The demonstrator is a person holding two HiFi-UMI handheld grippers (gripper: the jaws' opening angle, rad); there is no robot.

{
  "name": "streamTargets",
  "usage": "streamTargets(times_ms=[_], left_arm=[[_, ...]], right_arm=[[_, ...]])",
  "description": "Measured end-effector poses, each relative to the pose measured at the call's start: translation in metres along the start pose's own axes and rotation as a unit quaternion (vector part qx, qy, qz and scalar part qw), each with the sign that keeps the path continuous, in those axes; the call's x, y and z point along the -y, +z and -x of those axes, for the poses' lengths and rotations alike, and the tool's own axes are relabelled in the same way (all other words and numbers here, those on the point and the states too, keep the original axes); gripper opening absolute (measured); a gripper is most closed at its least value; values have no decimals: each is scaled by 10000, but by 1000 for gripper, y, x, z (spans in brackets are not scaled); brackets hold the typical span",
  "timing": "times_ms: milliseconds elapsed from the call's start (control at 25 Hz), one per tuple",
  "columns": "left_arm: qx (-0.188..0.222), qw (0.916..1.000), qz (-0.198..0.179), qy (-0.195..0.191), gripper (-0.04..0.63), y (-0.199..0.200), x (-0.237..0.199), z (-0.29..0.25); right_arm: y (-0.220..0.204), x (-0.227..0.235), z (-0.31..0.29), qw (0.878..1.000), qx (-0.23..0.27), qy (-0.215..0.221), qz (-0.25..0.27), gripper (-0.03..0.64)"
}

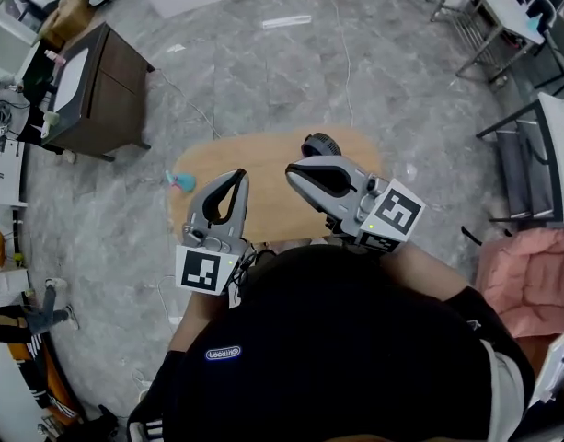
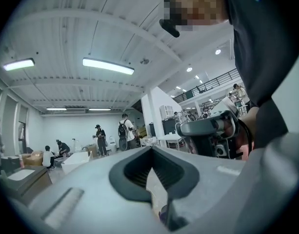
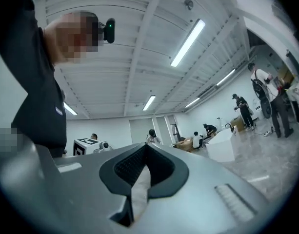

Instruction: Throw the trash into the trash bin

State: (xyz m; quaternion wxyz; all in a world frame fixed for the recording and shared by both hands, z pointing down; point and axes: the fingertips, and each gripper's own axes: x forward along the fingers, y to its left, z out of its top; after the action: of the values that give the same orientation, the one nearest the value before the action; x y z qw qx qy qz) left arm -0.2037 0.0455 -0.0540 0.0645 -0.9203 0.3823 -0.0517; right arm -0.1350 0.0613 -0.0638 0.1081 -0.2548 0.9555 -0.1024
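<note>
Both grippers are held about level, close in front of the person's chest and high above the wooden counter (image 1: 272,155).

- **Left gripper** (image 1: 237,175): the jaws are fully closed with the tips meeting. The loop behind the tips shows only pale background, and nothing is pinched.
- **Right gripper** (image 1: 291,173): the same, with tips together and nothing held.
- **Likely trash:** a small teal-and-pink piece (image 1: 180,182) lies on the counter at its left edge, not in any bin.
- **Bin:** none can be identified for sure. A dark round object (image 1: 320,144) on the counter's far edge could be it, but I can't tell.

This fits either hands up ahead of reaching for that piece, or hands up after dropping other trash.

Risks:
- The piece sits right on the edge, so a sideways brush from a jaw would likely push it onto the floor (image 1: 263,72).
- It is small and low, so closed or barely parted jaws would probably slide over it or scrape the counter.
- The two grippers are close together and could knock each other if both go down at once.
- Taking the round object for the bin could put the trash in the wrong place.
</note>
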Motion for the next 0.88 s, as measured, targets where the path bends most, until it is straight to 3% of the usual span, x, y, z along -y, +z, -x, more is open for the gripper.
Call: streamTargets(times_ms=[240,440,600,760,880], left_arm=[[151,9995,-166,-210,0,24,8,2],[115,9994,-90,-298,0,21,13,10],[72,9994,6,-327,0,17,18,15],[88,9993,-27,-363,0,19,24,13],[91,9993,-64,-364,0,20,26,14]], right_arm=[[18,-20,-3,9983,-175,210,511,31],[25,-25,1,9996,-38,264,80,29],[27,-35,8,9971,273,578,-421,29],[21,-54,7,9948,139,962,-300,29],[20,-58,5,9953,68,951,-159,29]])
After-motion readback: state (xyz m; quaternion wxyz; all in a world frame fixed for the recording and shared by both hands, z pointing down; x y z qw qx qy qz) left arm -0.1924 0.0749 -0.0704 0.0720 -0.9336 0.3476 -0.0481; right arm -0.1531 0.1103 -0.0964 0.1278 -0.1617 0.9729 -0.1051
